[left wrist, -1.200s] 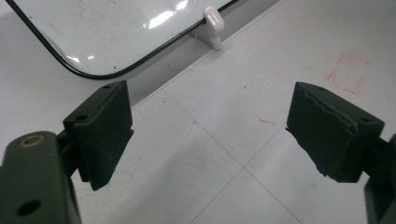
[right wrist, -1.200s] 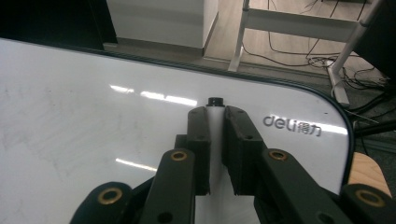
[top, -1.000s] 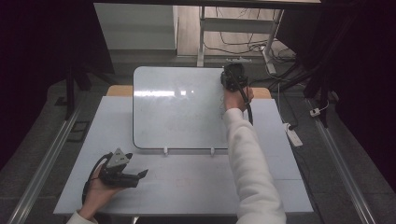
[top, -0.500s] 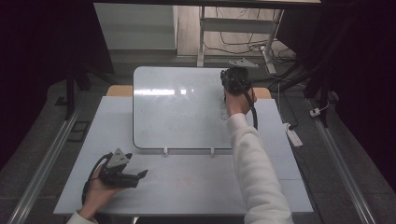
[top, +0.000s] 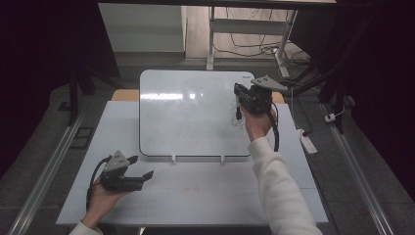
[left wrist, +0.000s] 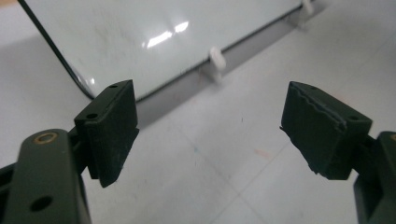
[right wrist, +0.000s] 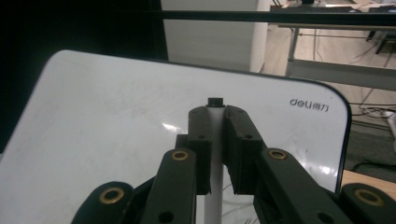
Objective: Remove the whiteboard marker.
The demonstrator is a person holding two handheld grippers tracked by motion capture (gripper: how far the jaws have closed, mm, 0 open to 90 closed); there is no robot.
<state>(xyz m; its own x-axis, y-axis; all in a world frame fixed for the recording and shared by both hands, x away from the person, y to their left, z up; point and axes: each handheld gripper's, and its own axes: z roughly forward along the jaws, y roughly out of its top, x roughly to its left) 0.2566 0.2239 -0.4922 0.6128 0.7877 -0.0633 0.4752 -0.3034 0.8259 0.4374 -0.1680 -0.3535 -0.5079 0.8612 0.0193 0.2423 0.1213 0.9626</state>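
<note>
- Sliding across the upper right part of the whiteboard (top: 195, 115): right gripper (top: 239, 104), now nearer the board's right edge than a second ago, with dark scribbles beside its tip — probably mid-stroke in a writing job.
- Clamped tight between its jaws: a marker (right wrist: 215, 140), slim white barrel, dark cap end, upright against the board.
- Resting below the board's lower left corner: left gripper (top: 139, 175), jaws wide, just eased inward a little, nothing between them.
- Glossy white board, rounded corners, thin dark rim, small white clips along the bottom edge; matte ribbed black pads (left wrist: 112, 130).
</note>
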